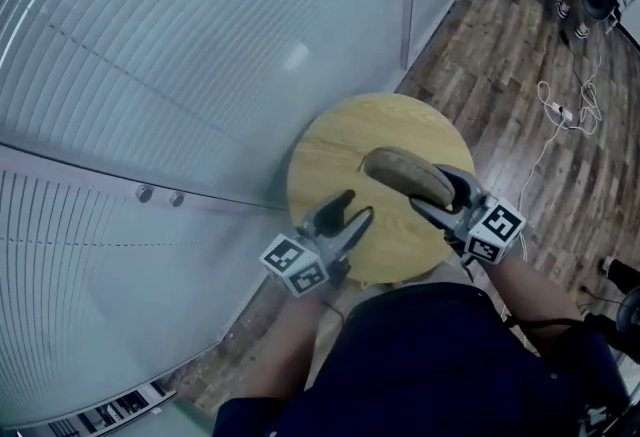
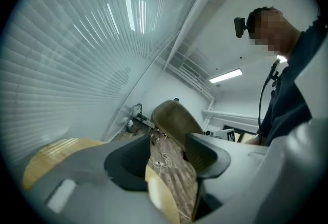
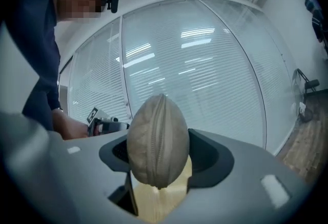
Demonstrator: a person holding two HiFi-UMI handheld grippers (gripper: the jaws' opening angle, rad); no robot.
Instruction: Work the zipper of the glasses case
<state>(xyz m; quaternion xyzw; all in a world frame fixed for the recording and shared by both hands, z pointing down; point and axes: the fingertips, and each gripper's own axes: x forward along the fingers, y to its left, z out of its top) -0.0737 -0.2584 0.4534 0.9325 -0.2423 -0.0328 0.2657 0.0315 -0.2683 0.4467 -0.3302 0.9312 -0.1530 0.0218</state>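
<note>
**Case clamped in the right tongs, left tongs free for the zipper**

I have the glasses case (image 1: 405,175) clamped in the right gripper (image 1: 428,189), held over the round wooden table (image 1: 330,150) rather than lying flat on it. The jaws press on its two broad sides near one end, so the rest of the case sticks out forward above the tabletop. In the right gripper view the zipper seam runs up the middle of the case and faces the camera. I judge the grip is chosen to leave that seam bare, with neither pad covering it. I can't pick out the zipper pull in any view.

The left gripper (image 1: 358,204) sits over the near part of the table, apart from the case, with its jaws spread wide and nothing between them. Its own view looks past the open jaws toward the case, so it seems lined up to come in — one tool to steady the case, the other to take the pull.

By my reading the zipper work itself is not begun. The next move calls for finding the pull, then closing the left jaws on that small tab without knocking the case out of the right grip.
</note>
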